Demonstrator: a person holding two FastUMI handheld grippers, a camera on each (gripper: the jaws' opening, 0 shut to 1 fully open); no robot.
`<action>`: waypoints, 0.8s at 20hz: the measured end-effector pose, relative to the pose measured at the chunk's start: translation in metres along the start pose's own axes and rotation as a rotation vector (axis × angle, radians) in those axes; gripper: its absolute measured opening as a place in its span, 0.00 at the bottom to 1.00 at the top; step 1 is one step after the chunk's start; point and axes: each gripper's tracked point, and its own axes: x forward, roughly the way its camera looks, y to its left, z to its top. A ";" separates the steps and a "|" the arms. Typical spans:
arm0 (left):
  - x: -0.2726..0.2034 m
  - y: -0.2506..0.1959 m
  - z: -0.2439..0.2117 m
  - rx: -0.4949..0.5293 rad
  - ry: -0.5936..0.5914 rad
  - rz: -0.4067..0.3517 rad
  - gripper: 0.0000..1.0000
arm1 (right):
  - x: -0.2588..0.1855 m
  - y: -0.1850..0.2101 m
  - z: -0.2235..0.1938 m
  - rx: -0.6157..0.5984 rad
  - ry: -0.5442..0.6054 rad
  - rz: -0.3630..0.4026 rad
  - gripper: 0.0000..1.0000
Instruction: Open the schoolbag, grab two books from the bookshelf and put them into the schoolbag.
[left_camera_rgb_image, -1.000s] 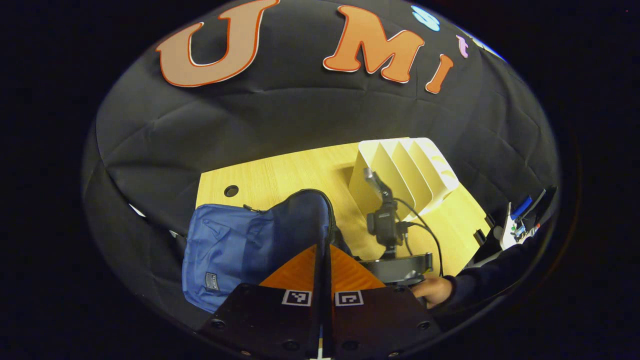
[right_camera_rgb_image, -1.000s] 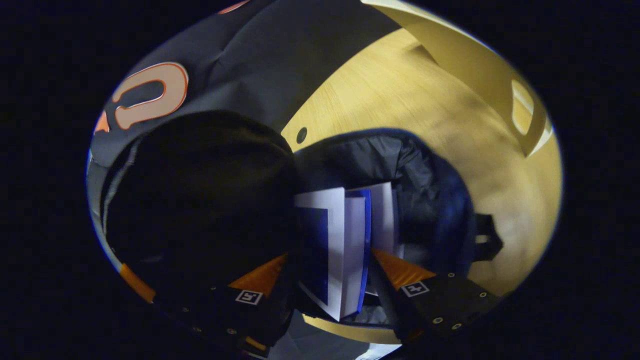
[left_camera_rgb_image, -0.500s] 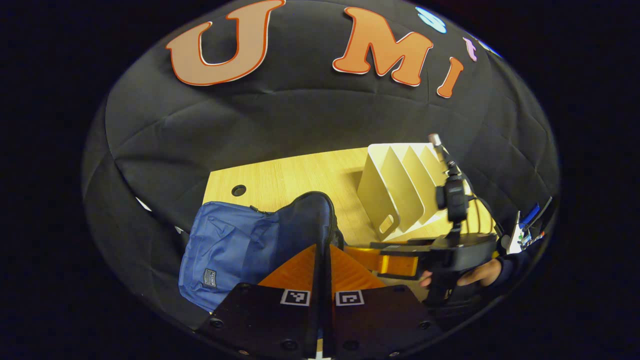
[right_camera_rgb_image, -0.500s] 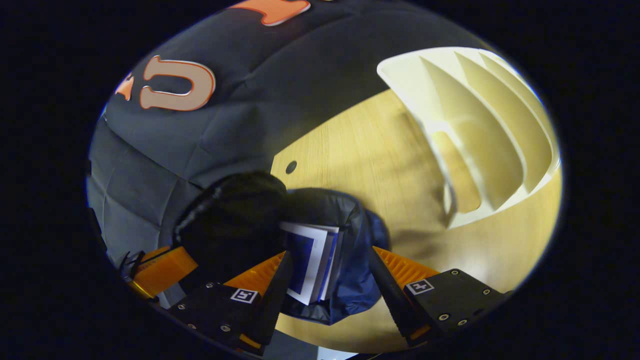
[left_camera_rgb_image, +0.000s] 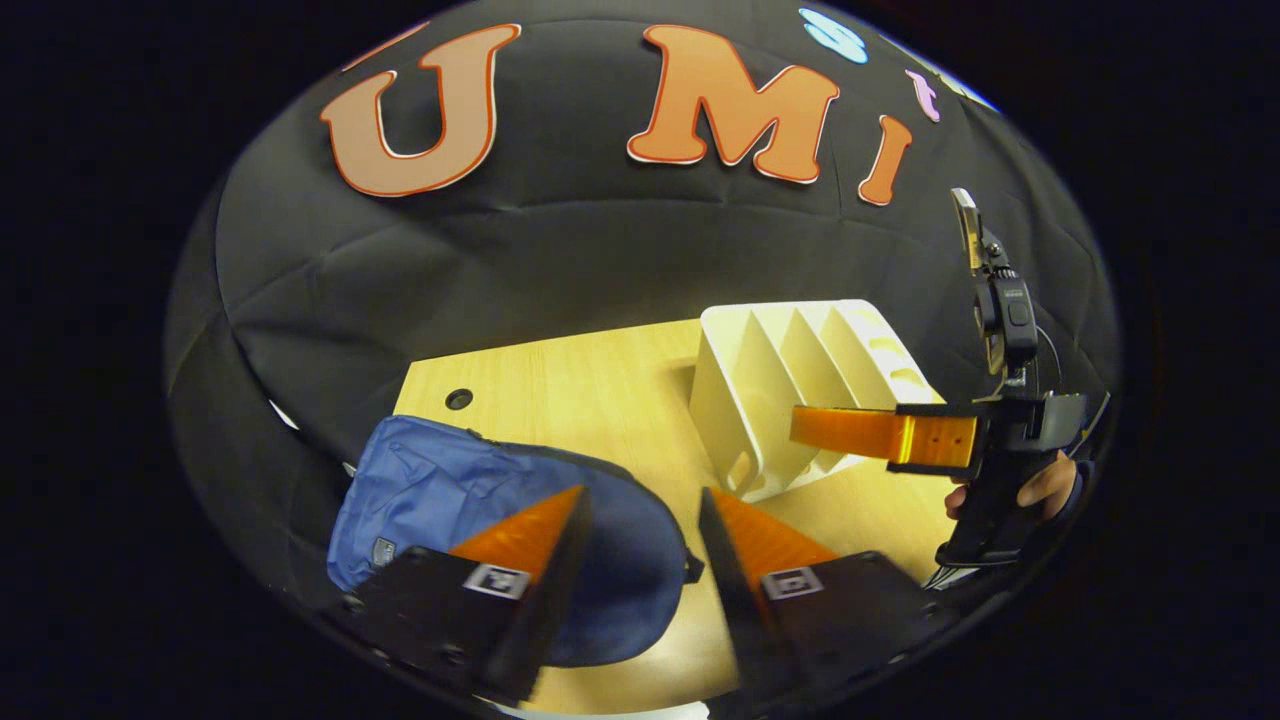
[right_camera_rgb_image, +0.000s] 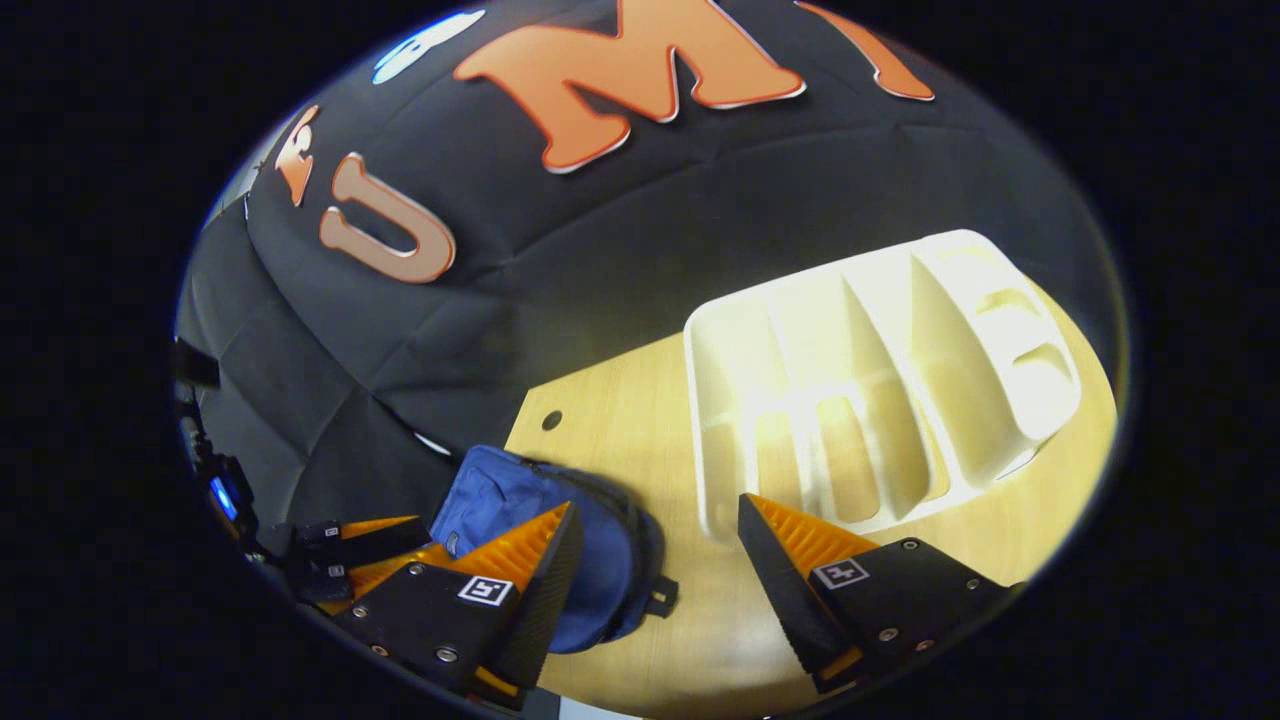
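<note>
Left gripper (left_camera_rgb_image: 640, 525): fingers spread apart, nothing between them, poised above the schoolbag (left_camera_rgb_image: 450, 500). Right gripper (right_camera_rgb_image: 655, 545): fingers likewise apart and holding nothing; in the left gripper view it sits at 3 o'clock (left_camera_rgb_image: 880, 435), gripped by a hand (left_camera_rgb_image: 1040, 485). Schoolbag: blue, lying flat on the wooden table (left_camera_rgb_image: 600, 380) at 7 o'clock in both views (right_camera_rgb_image: 540, 520). Bookshelf (right_camera_rgb_image: 880, 370): white, slotted divider rack, standing just beside the bag at 2 o'clock (left_camera_rgb_image: 790, 380).
</note>
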 end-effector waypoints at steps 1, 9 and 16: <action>0.000 -0.005 0.004 -0.004 -0.015 0.005 0.88 | -0.006 -0.009 0.011 -0.023 -0.033 -0.016 0.93; 0.005 -0.067 0.059 0.004 -0.211 0.055 0.98 | -0.065 -0.062 0.098 -0.213 -0.293 -0.132 0.94; 0.000 -0.114 0.109 0.052 -0.397 0.086 0.96 | -0.120 -0.077 0.155 -0.309 -0.517 -0.193 0.96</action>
